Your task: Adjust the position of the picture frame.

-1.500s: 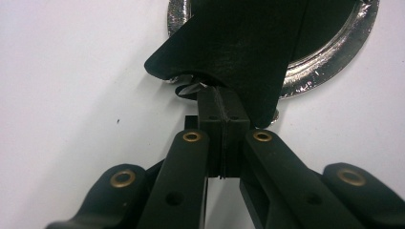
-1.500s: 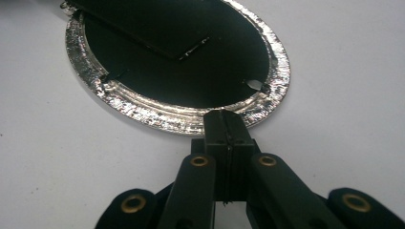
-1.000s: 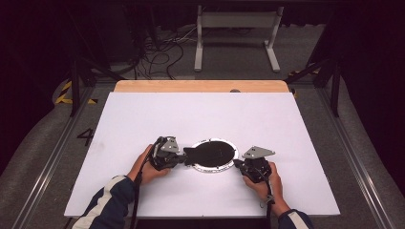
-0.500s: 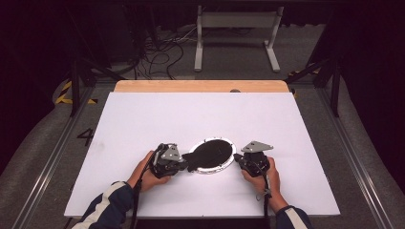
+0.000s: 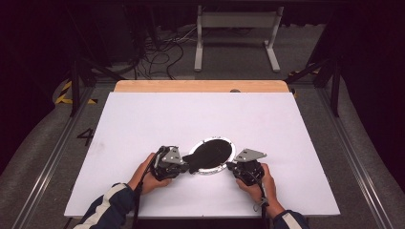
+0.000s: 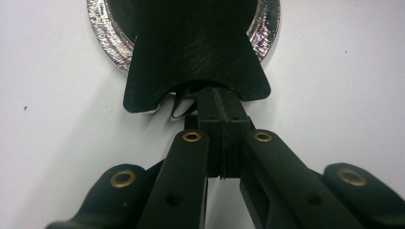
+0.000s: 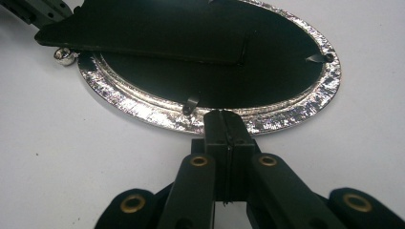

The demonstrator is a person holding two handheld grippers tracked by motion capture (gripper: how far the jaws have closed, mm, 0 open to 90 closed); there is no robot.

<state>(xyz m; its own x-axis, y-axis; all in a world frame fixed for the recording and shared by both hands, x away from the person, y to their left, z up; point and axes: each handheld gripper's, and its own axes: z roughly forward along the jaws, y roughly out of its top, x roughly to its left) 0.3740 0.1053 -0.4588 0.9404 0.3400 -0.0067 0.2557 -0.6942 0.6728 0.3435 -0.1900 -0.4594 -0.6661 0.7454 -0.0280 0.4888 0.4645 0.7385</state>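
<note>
Hands come in from the bottom edge of the high view, each wrapped around a gripper on the white surface [image 5: 143,119]. Between them, near the front edge, lies an oval silver frame [image 5: 228,143] with a black back panel [image 5: 210,153] on it. The left gripper [image 5: 184,167] sits at the frame's left end, where the panel's flared tab sticks out; the right gripper [image 5: 232,167] sits at the frame's lower right rim. Both point inward, toward each other.

From the left gripper view, the left gripper [image 6: 220,102] has its jaws pressed together, their tips tucked under the edge of the black back panel [image 6: 191,47], at its flared tab. Whether anything is pinched between them cannot be told. A small metal clip [image 6: 180,107] shows just beside the tips, under the tab. The silver frame [image 6: 107,40] curves around behind the panel.

From the right gripper view, the right gripper [image 7: 226,119] is also closed, with nothing visible between the jaws; its tips rest against the near rim of the silver frame [image 7: 143,107]. A bent metal tab [image 7: 191,102] stands on the rim just left of the tips, and another [image 7: 319,58] lies at the far right. The black back panel [image 7: 167,33] is tilted up along its near edge.
</note>
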